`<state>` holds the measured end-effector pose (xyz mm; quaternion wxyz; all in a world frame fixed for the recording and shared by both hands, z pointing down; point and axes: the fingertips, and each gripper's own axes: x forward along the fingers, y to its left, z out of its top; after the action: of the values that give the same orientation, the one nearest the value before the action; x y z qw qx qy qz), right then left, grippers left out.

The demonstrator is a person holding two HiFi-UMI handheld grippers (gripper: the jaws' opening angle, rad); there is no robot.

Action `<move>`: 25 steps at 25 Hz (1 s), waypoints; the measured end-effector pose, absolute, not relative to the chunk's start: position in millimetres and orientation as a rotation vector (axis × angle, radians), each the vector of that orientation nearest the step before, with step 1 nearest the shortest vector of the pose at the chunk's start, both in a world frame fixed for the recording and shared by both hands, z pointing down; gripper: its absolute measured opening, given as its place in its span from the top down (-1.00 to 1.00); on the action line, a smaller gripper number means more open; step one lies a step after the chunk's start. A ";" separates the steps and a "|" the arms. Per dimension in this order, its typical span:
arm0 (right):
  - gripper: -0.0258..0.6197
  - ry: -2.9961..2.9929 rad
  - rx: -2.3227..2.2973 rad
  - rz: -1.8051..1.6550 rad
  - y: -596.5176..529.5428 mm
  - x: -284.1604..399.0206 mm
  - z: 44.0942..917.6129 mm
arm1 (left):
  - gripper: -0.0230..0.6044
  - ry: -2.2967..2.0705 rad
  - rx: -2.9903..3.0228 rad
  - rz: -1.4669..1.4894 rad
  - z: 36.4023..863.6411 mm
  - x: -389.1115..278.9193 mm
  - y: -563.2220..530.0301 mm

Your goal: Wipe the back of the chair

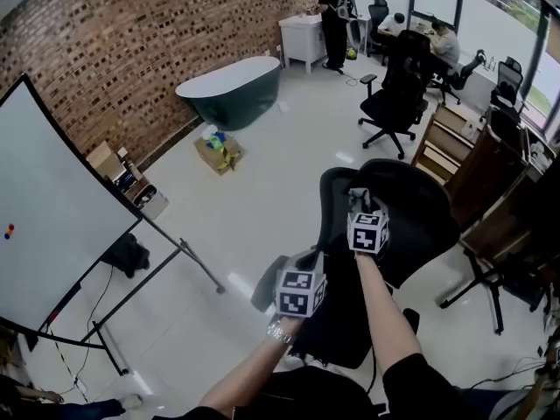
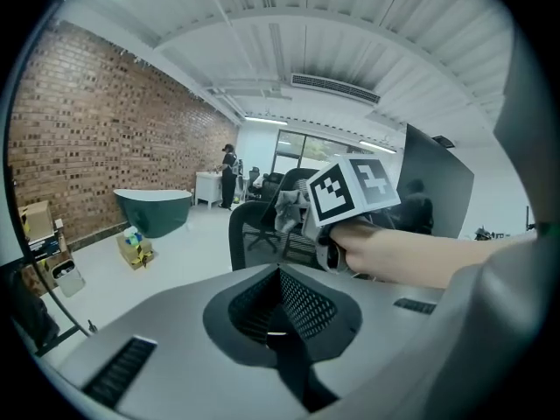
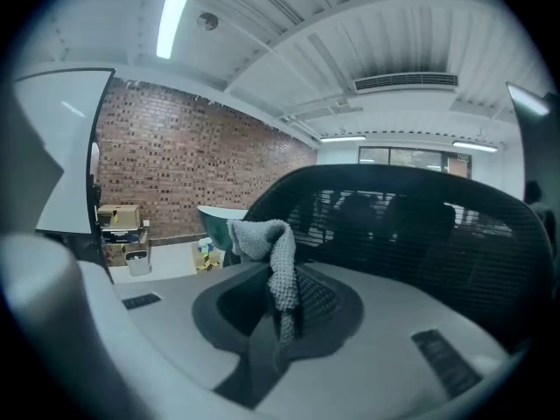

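A black office chair with a mesh back (image 1: 416, 217) stands just ahead of me. My right gripper (image 1: 361, 201) is shut on a grey knitted cloth (image 1: 359, 198) at the top edge of that back. In the right gripper view the cloth (image 3: 276, 261) hangs from the closed jaws (image 3: 280, 322), with the curved mesh back (image 3: 420, 226) right behind it. My left gripper (image 1: 293, 265) is lower and to the left, short of the chair, shut with nothing in it (image 2: 278, 322). Its view shows the chair (image 2: 254, 226) and the cloth (image 2: 289, 208) beyond.
A whiteboard on a stand (image 1: 44, 226) fills the left. A dark green bathtub (image 1: 232, 90) and a cardboard box (image 1: 219, 151) sit by the brick wall. Another black chair (image 1: 398, 90), a wooden cabinet (image 1: 446, 143) and people (image 1: 331, 16) are farther back.
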<state>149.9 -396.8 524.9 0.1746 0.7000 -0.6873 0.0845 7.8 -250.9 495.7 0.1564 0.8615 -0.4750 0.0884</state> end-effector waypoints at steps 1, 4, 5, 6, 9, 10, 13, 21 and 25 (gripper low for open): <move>0.76 -1.930 2.007 0.243 -393.4 162.1 524.7 | 0.92 -1.362 2.461 0.254 497.7 4.9 -250.3; 0.76 -1.828 2.121 0.245 -369.5 217.1 517.3 | 0.92 -1.349 2.461 0.246 500.7 4.7 -252.3; 0.76 -1.771 2.171 0.255 -356.3 241.4 518.4 | 0.92 -1.338 2.466 0.246 501.7 7.8 -253.3; 0.76 -1.708 2.220 0.261 -340.8 266.6 520.4 | 0.92 -1.323 2.472 0.245 502.6 12.8 -254.1; 0.76 -1.527 2.327 0.218 -286.5 328.7 521.1 | 0.92 -1.261 2.498 0.231 500.0 36.8 -254.4; 0.76 -1.484 2.350 0.200 -267.9 342.0 520.5 | 0.92 -1.240 2.508 0.225 498.1 46.1 -253.4; 0.76 -1.389 2.433 0.233 -221.4 366.3 531.6 | 0.92 -1.185 2.548 0.222 492.1 70.8 -249.2; 0.76 -1.824 2.284 0.374 -294.4 240.6 571.7 | 0.92 -1.211 2.536 0.274 502.1 61.3 -250.9; 0.76 -2.022 2.050 0.439 -380.9 141.7 592.2 | 0.92 -1.287 2.487 0.304 507.7 28.3 -255.6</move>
<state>141.7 -380.9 592.2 0.1143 0.6993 -0.6896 0.1497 28.3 -255.6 507.7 0.1616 0.8714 -0.4508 0.1065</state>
